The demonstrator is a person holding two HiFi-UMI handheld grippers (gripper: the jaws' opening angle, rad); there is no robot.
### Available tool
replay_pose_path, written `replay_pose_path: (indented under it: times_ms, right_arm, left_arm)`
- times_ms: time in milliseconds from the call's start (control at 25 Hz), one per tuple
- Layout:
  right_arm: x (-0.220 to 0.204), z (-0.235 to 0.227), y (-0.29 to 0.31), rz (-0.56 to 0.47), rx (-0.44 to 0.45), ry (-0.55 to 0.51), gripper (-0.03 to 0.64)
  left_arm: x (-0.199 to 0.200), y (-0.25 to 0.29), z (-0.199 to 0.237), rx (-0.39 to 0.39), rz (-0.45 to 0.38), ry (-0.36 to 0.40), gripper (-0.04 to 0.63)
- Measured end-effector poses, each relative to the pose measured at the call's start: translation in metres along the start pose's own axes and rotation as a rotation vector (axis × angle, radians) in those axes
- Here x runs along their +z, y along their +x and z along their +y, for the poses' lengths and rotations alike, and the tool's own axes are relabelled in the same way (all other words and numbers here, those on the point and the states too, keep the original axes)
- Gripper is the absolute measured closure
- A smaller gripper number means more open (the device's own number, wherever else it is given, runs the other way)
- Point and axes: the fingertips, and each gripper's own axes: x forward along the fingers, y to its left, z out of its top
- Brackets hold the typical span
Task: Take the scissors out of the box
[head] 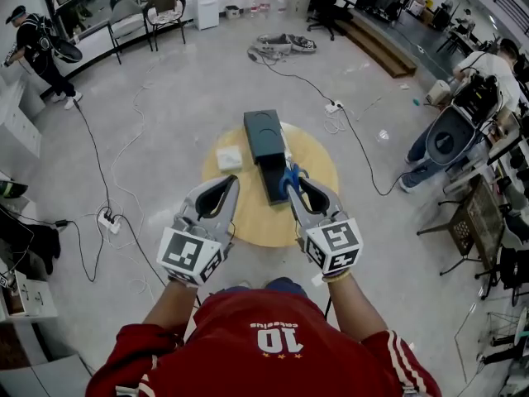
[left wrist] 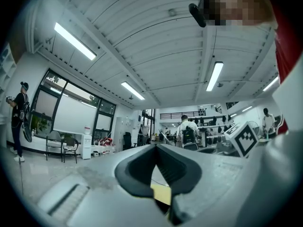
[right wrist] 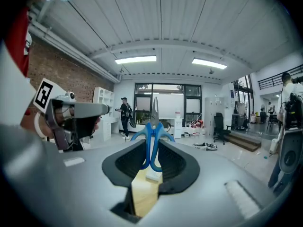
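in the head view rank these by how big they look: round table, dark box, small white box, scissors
1. round table
2. dark box
3. small white box and scissors: these look about alike. The scissors are held up nearer the camera and partly hidden, so I leave them unranked.

Scissors [right wrist: 152, 136]: blue handles, bare steel blades.
Box [head: 266, 135]: dark blue-grey, plain.
Table [head: 318, 168]: pale yellow wood, no pattern.
Carton [head: 229, 157]: white.
Left gripper [head: 227, 182], right gripper [head: 296, 184]: light grey shells, black jaw linings.
Marker cubes [head: 192, 255]: white faces carrying black square patterns.
Shirt [head: 273, 341]: red, with a white number on the back and white stripes down the sleeve.
Floor [head: 182, 98]: mottled grey, dull sheen.
Ceiling [right wrist: 189, 18]: white, ribbed in parallel lines.
Wall [right wrist: 61, 70]: red-brown brick.
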Motion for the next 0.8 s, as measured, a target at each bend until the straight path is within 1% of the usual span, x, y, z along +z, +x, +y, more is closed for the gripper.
replay_pose_path:
  times_ms: [160,280,480,600,800]
  right_arm:
    - [0.021,0.005,-0.021,-0.065,-0.011,0.010,0.531]
    - [0.034,0.007,-0.043,-0.108,-0.012,0.009,0.531]
    - [0.048,0.006,-0.101,-0.168,-0.030,0.014,0.531]
    - [0.045,0.010,-0.135,-0.183,-0.046,0.022,0.531]
    - [0.027,0.026,-0.194,-0.198,-0.072,0.025,0.532]
  left_arm:
    - [0.007,-0.004,-0.013,-0.001,-0.008,0.012,0.592]
    - [0.011,-0.010,-0.023,0.014,-0.013,0.021,0.592]
    - [0.019,-0.028,-0.055,0.038,-0.020,0.036,0.592]
    - [0.017,-0.044,-0.078,0.047,-0.010,0.043,0.592]
    - [0.010,-0.080,-0.123,0.059,0.004,0.044,0.592]
